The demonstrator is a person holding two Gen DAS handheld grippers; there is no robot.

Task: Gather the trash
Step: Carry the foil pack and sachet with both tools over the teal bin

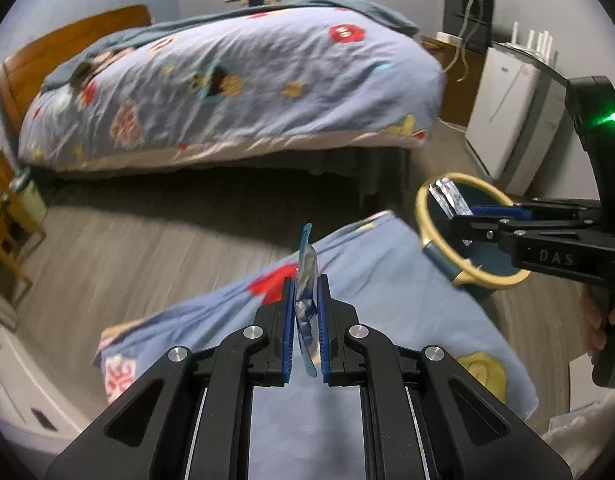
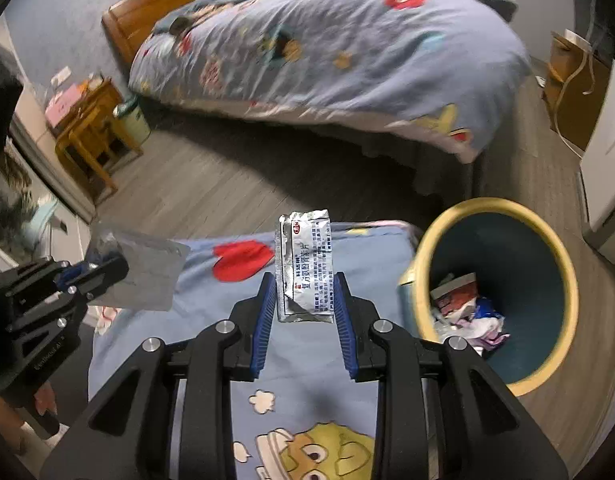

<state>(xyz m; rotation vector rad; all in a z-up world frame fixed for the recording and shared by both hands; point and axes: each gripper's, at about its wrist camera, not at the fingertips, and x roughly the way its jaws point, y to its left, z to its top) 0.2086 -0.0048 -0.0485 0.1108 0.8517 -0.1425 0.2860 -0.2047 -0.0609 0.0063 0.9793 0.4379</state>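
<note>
**Operator:** Report the load in each gripper and its handling properties.

**Technician:** The right gripper (image 2: 305, 300) holds a foil medicine sachet (image 2: 307, 264), torn open, with printed text on its face. It appears very light, thin and easily creased. Foil is likely to be slippery, so grip should fall on the flat side margins, not on the torn corner. The left gripper (image 1: 306, 312) holds a flat foil-and-plastic blister sheet (image 1: 306, 280), edge-on to its camera. It looks semi-stiff and light, and is best pinched across its flat faces near the lower edge.

**Operator:** Finger state?

**Technician:** Right: the blue pads (image 2: 267, 300) stand moderately apart, each bearing on one side edge of the sachet, which stands upright between them. Left: fingers narrow, pads (image 1: 289, 320) clamped against both faces of the sheet.

**Operator:** Position relative to the receptacle?

**Technician:** The yellow-rimmed waste bin (image 2: 555, 248) stands on the floor just beside the blue cartoon-print cushion (image 2: 315, 380). It already contains crumpled wrappers (image 2: 467, 312). In the left wrist view, the sachet (image 1: 449, 198) sits over the bin's mouth. The blister sheet hangs over the cushion, near the bin but not above it.

**Operator:** Judged step?

**Technician:** Release of the sachet into the bin appears next; the light foil may flutter or cling to a pad.
</note>
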